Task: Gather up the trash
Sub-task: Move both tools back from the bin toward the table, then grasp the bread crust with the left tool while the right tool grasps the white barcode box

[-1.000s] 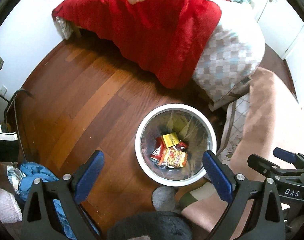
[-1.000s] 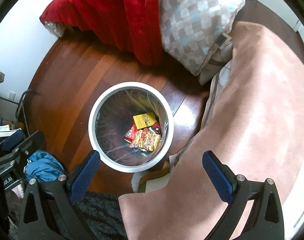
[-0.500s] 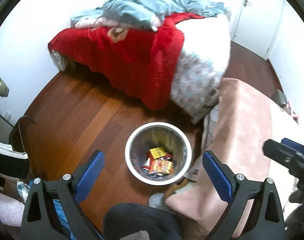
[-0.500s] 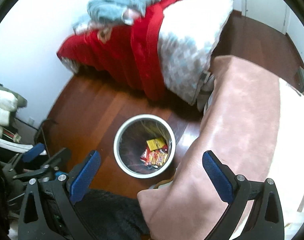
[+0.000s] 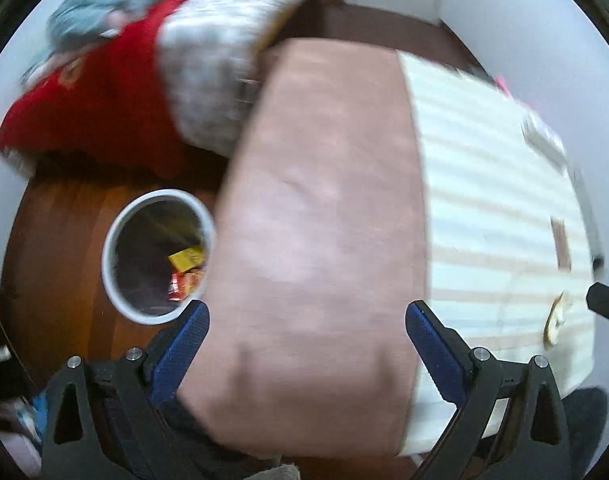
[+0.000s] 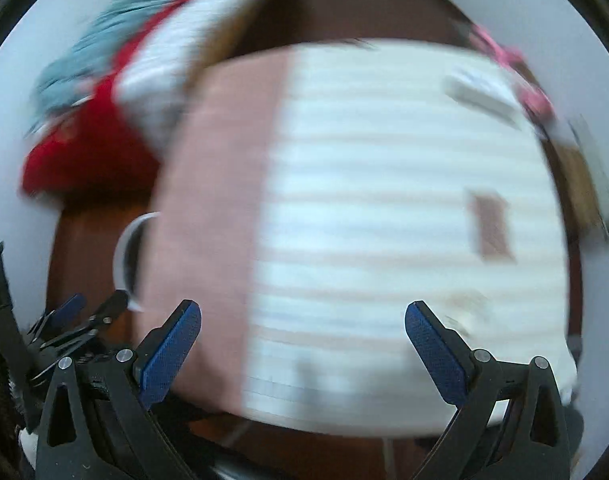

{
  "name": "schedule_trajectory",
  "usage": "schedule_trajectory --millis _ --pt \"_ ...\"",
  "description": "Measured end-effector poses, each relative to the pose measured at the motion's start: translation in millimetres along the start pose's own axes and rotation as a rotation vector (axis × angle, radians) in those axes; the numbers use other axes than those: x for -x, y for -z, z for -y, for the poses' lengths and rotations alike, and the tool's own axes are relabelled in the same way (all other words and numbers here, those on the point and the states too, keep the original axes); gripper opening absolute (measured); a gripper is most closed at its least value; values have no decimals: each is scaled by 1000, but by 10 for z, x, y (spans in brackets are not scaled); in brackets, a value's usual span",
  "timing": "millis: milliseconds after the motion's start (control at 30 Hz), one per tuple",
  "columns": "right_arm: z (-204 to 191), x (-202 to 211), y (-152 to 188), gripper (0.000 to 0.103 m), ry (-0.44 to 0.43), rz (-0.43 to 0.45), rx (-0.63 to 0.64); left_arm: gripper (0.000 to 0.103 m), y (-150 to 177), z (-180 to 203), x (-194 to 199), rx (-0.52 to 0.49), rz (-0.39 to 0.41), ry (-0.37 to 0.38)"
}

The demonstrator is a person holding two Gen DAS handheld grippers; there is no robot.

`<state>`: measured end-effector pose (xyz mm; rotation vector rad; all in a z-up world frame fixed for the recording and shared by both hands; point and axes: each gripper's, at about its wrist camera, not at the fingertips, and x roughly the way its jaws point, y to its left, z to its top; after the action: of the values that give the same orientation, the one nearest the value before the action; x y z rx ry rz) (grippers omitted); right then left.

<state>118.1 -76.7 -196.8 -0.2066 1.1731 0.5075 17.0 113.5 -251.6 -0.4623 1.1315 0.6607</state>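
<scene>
**A:** So both are empty right now? The left gripper [image 5: 306, 330] has its fingers spread wide with nothing between them, and it's the same for the right gripper [image 6: 303, 330]. The white bin [image 5: 108, 254] sits just past the left gripper's left fingertip, and you can see a yellow wrapper [image 5: 186, 258] and a red-orange packet [image 5: 188, 282] already inside. Straight ahead of both is the pink blanket [image 5: 320, 216] and the striped sheet [image 5: 488, 184].

**B:** Yep. Compared to half a second ago both cameras have swung off the bin and up over the mattress. The bin was dead centre between the left fingers, and now it's off to the side and half hidden by the blanket edge. The right view is badly smeared, so that swing is fast.

**A:** What's the risk, then?

**B:** I'd guess overshooting. There's a small brownish rectangle [image 5: 560, 242] and a pale scrap [image 5: 554, 322] on the sheet beyond the left gripper's right finger, too blurry to identify. Come in at this speed and you could pinch sheet fabric along with the scrap, or flick it off the bed.
</scene>
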Motion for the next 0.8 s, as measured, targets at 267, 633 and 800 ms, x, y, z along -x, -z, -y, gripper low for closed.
schedule_trajectory --millis 267,633,800 --pt "1111 -601 78 92 28 -43 -246 100 -7 752 -352 -128 -39 -37" --pt "915 -856 -185 30 -15 -3 -198 100 -147 821 -451 -149 -49 -67" --pt "812 -824 -524 30 -106 10 -221 100 -260 721 -429 -100 -58 -37"
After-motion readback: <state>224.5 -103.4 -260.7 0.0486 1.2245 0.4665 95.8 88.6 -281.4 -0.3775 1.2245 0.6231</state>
